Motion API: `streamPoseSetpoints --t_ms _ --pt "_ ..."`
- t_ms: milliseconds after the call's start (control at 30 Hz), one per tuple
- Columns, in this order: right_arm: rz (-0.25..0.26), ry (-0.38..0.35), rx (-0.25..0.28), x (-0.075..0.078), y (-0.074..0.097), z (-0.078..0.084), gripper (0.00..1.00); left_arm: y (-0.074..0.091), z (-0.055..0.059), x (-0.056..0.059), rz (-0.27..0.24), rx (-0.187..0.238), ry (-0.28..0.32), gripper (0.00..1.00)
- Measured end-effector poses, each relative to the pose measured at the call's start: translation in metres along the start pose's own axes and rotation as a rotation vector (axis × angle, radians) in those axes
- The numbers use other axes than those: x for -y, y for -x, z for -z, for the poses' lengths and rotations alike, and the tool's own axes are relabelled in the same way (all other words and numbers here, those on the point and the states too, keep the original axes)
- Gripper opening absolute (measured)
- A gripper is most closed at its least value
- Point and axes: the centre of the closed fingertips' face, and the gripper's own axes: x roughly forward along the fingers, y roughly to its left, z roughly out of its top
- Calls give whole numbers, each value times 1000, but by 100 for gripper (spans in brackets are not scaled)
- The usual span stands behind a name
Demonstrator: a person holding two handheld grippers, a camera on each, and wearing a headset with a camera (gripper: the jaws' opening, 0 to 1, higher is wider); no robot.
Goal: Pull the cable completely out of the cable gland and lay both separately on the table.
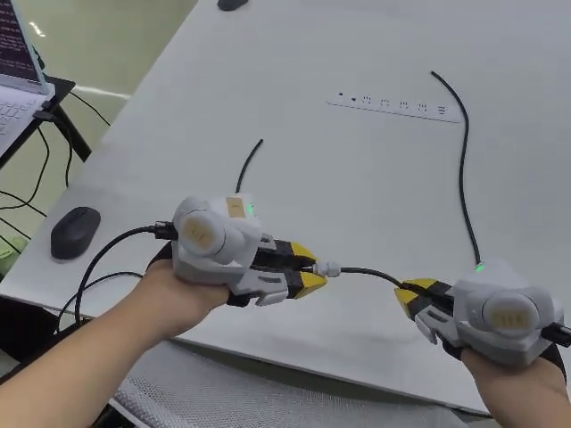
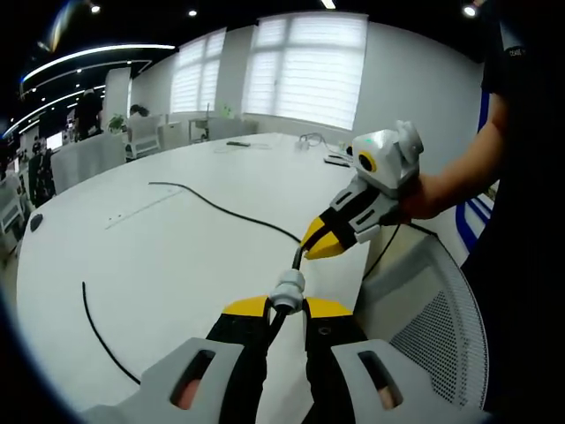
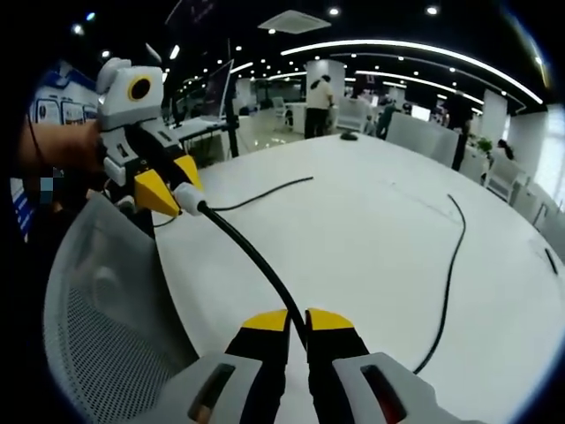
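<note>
Clamping the white cable gland (image 1: 326,267) in its jaws, the left gripper (image 1: 308,270) hangs over the near edge of the desk (image 1: 357,196). Right of the gland, the right gripper (image 1: 412,297) has its jaws closed on the black cable (image 1: 370,273), whose end sits inside the gland. Beyond the gland lies a power strip (image 1: 393,105), markings unreadable.

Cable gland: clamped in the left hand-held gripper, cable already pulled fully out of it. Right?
Not out yet: the cable still runs into the cable gland, as the right gripper view shows. The left hand-held gripper does clamp the gland.
</note>
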Motion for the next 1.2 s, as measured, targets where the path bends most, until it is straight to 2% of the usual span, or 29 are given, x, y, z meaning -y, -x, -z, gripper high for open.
streamPoseSetpoints --t_ms 167,200,267,333,367,467,567,733,833,1200 --pt "18 64 -14 -1 4 1 3 -1 0 -1 0 -4 6 14" --pt "33 72 -22 0 5 0 5 -1 0 -3 -10 -5 7 14" --pt "40 87 -10 -1 9 -9 14 -1 2 -6 -17 -16 13 14" --pt "18 109 -3 -8 11 -20 16 -2 2 -6 -17 -19 13 14" --pt "7 166 4 -12 12 -28 16 -2 2 -6 -15 -19 12 14" --pt "18 284 6 -18 11 -44 17 -4 -1 -6 -11 -16 16 14" --pt "20 342 1 -25 7 -51 17 -4 -2 -6 -6 -20 10 14" --pt "-18 450 20 -45 -1 -56 16 -4 -3 -5 1 -26 28 14" --pt "-15 508 25 -48 -2 -59 13 -5 -2 -3 4 -32 15 14" --pt "-50 547 36 -56 -3 -65 5 -6 -2 0 2 -35 11 14"
